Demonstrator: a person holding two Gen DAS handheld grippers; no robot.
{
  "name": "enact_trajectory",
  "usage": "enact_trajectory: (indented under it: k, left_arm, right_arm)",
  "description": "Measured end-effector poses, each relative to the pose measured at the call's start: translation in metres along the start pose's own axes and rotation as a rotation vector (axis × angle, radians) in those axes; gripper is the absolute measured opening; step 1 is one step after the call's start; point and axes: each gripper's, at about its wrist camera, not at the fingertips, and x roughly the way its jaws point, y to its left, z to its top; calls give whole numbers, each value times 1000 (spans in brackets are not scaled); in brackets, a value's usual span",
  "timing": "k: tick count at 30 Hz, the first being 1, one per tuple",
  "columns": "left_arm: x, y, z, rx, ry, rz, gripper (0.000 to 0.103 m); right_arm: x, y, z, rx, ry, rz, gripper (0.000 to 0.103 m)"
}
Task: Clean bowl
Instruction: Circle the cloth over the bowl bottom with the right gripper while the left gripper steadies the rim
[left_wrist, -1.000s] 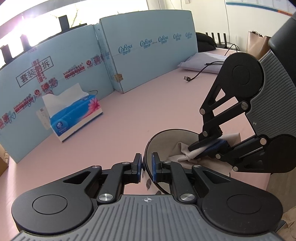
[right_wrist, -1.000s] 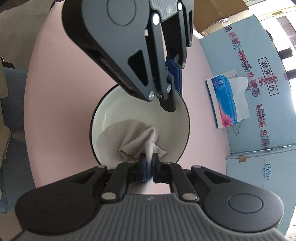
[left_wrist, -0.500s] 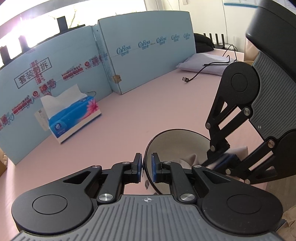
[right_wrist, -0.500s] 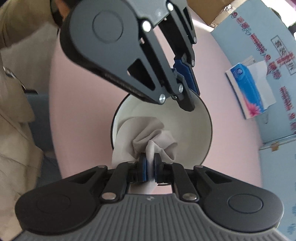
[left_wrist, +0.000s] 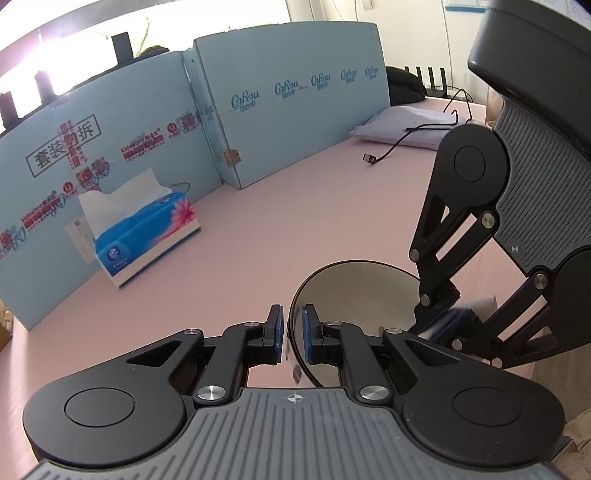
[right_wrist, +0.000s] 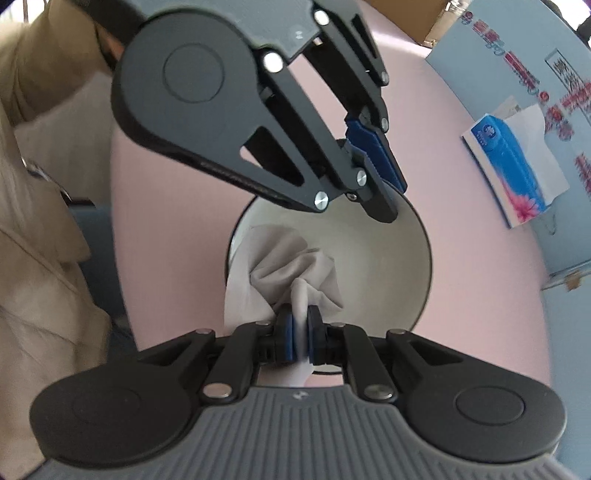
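Now clamped on the near rim of the bowl (left_wrist: 354, 291): left claw (left_wrist: 292, 334), blue pads nearly together with only the thin dark rim between them, one pad outside the wall, the other inside. Resting on the pink table (left_wrist: 295, 206) directly ahead of that claw and slightly to its right, pale inside, black-edged. Reaching down into the bowl from the right of the left claw: right claw (left_wrist: 448, 325), fingertips blurred in the left wrist view.

Seen from the right wrist: right claw (right_wrist: 300, 334) pinched tight on a twisted fold of white cloth (right_wrist: 291, 266), pads almost touching with just the fabric between. Bunched and spread ahead of those pads, against the left inner wall of the bowl (right_wrist: 388, 266), with one flap draped over the rim on that side. Coming in from above and ahead of the right claw, gripping the far rim: left claw (right_wrist: 384, 184).

Off to the left of the left claw, well apart from the bowl: blue tissue box (left_wrist: 144, 236), a white sheet sticking up from it, standing near light blue cardboard panels (left_wrist: 288, 122) along the far table edge. Further ahead and right: black cable (left_wrist: 406, 140) lying on the table. At the left edge of the right wrist view: beige sleeve (right_wrist: 40, 236) of a person.
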Motion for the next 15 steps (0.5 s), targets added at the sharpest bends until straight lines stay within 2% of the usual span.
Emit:
enact_trajectory:
  k: [7,15]
  left_arm:
    - [2,1,-3,-4,8,0,14]
    - [3,1,-5,-10,8,-1,14]
  right_arm:
    - [7,15,5,-99,62,-104,10]
    - [11,23,9,-143,84,-165,9]
